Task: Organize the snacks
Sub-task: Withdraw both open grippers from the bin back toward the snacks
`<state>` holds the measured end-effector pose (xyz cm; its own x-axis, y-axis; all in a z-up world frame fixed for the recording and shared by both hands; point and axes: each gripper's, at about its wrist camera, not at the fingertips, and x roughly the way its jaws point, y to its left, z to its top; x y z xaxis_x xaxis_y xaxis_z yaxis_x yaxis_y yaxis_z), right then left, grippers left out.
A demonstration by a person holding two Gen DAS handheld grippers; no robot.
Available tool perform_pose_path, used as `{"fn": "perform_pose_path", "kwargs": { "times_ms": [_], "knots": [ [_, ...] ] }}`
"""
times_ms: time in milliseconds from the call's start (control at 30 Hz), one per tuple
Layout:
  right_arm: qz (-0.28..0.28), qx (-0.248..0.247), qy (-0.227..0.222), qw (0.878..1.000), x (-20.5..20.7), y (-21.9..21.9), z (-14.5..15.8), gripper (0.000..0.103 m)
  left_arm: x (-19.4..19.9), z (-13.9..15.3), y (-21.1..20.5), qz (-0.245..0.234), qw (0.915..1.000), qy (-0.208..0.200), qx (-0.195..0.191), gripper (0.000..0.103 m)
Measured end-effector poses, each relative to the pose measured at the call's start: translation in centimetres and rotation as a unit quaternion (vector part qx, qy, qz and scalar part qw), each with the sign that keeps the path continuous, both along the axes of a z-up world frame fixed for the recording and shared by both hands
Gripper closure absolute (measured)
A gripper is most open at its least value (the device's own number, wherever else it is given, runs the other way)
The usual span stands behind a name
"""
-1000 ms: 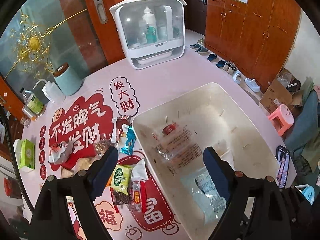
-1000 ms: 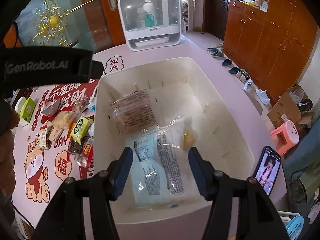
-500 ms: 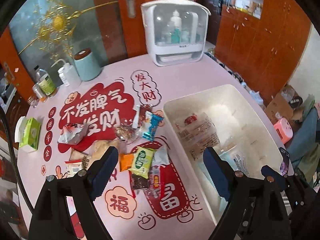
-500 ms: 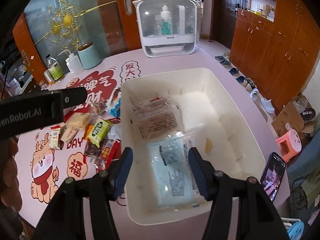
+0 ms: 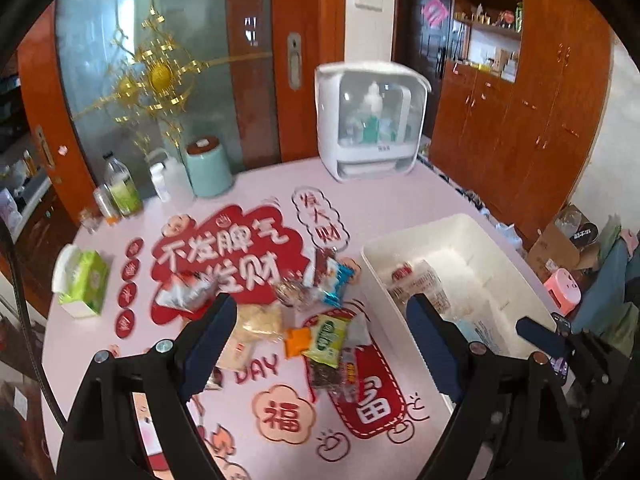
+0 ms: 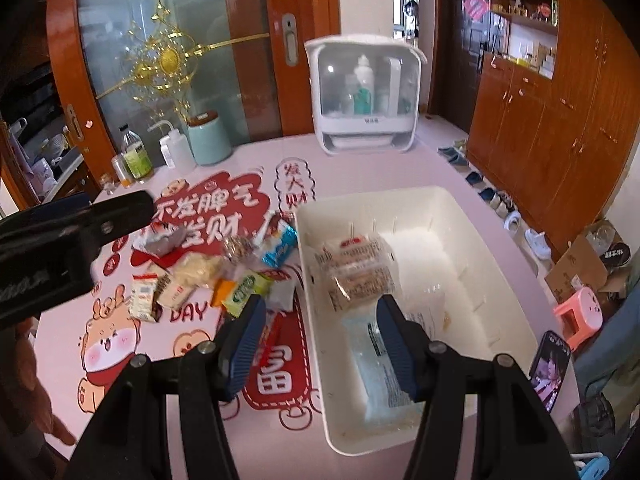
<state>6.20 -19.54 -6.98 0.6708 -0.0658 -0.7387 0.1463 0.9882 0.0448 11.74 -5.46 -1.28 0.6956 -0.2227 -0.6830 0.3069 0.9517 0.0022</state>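
A white bin stands on the pink table at the right; it holds a clear packet of brown biscuits and a pale blue packet. Several loose snack packets lie in a heap left of the bin, among them a green packet and a blue one. My left gripper is open and empty, raised above the heap. My right gripper is open and empty, above the bin's left wall.
At the back stand a white covered rack, a mint canister, bottles and a green tissue box. A phone lies at the table's right edge. Wooden cabinets stand beyond on the right.
Both grippers have pulled back and up from the bin and swung left. The left one went from over the bin to over the snack heap. Both stay open and empty.
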Motion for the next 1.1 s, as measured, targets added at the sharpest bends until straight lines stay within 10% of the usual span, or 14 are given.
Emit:
{"fn": "perform_pose_path", "kwargs": {
  "times_ms": [567,1100],
  "knots": [
    [0.020,0.013,-0.059,0.998,3.5,3.8,6.6,0.045,-1.1,5.6,15.8,0.093,0.9950,-0.034,0.004,0.007],
    [0.029,0.062,0.045,0.997,10.3,7.4,0.6,0.045,6.1,-4.3,21.2,0.115,0.9905,0.075,0.013,0.007]
  ]
}}
